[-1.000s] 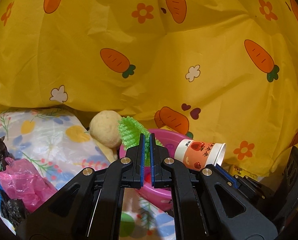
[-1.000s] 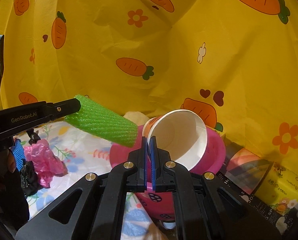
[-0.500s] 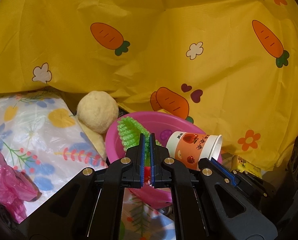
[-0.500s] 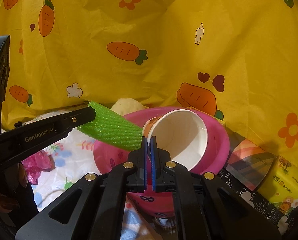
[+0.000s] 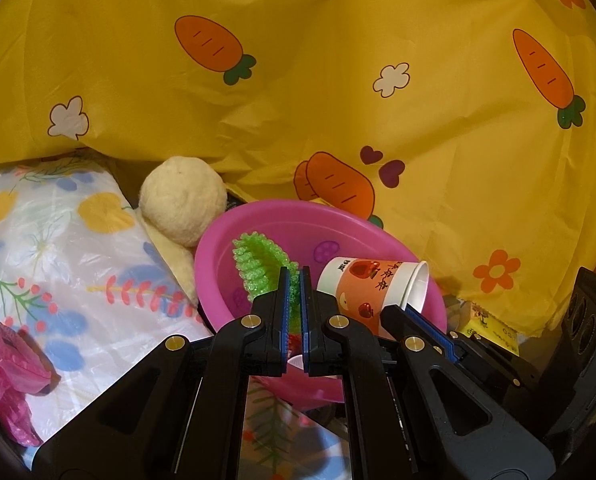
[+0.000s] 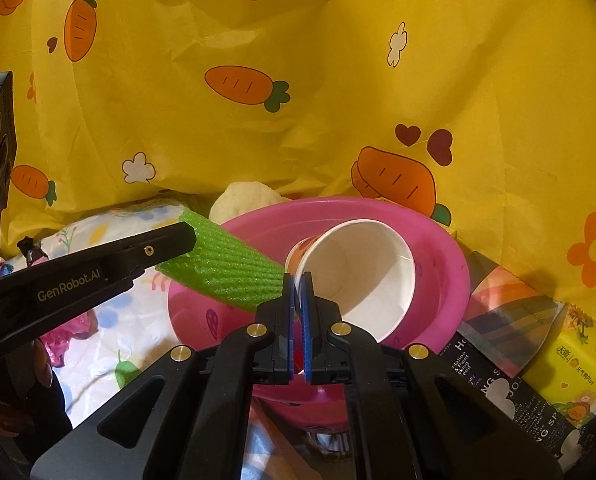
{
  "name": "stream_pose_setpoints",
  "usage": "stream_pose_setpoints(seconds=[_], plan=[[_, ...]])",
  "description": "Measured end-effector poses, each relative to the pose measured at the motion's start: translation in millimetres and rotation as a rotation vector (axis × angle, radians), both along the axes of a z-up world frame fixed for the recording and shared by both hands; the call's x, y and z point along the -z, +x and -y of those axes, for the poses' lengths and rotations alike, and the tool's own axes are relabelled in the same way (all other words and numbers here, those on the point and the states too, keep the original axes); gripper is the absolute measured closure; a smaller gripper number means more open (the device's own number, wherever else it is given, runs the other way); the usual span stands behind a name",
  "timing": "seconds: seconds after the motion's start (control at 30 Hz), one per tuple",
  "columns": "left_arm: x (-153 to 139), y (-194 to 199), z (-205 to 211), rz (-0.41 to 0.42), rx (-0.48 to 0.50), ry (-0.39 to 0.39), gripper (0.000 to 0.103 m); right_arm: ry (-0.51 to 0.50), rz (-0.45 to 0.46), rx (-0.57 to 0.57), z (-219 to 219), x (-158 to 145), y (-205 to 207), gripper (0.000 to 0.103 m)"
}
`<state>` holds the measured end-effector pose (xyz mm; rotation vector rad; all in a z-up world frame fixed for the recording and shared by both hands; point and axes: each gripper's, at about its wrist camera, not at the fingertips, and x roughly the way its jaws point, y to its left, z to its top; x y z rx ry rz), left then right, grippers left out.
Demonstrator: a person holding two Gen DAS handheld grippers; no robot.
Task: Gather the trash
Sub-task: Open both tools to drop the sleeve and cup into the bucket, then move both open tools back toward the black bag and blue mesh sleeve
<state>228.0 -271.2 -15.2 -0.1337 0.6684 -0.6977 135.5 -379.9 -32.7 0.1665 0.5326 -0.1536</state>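
Now both pieces have been brought lower over the pink basin (image 6: 450, 280), the foam sleeve (image 5: 263, 270) clamped in the left gripper (image 5: 293, 280) and the paper cup (image 6: 362, 276) pinched at its rim by the right gripper (image 6: 298, 284), so release seems near.

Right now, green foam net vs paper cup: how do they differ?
Material: the green foam net is soft ribbed mesh; the paper cup is stiff, white inside, orange print outside.
Shape: the net is a flattened sleeve; the cup is round, its mouth open toward the right camera.
Holder: the left gripper pinches the net; the right gripper pinches the cup's rim.
Shared: both are held over the pink basin.
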Motion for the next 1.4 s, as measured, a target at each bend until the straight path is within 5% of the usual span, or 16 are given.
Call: stream_pose_setpoints(seconds=[0.2,0.33,0.4,0.63,0.83,1.07,1.4], plan=[[3,2,1,-0.024,0.036,-0.007,0.094,0.012,-0.007,0.002,2,4,4,0.099],[6,3,-6,-0.03,0.028,-0.031,0.051,0.016,-0.016,0.01,5,6,4,0.094],[4,1,-12,-0.018,0.009,-0.037,0.044,0.018,-0.008,0.017,6,5,1,0.091],[-5,-9,-49,0.032,-0.122,-0.042,0.012,0.037,0.056,0.049,9,-3,-17,0.045],[-6,-39,-95,0.086,-0.279,0.035,0.008,0.018,0.099,0.059,-7,-7,-41,0.02],[-6,-81,-155,0.129,-0.466,0.105,0.008,0.053,0.156,0.022,-32,-13,-70,0.016],[2,-132,-233,0.19,-0.645,0.18,0.008,0.068,0.125,-0.171,-100,-5,-82,0.016]])
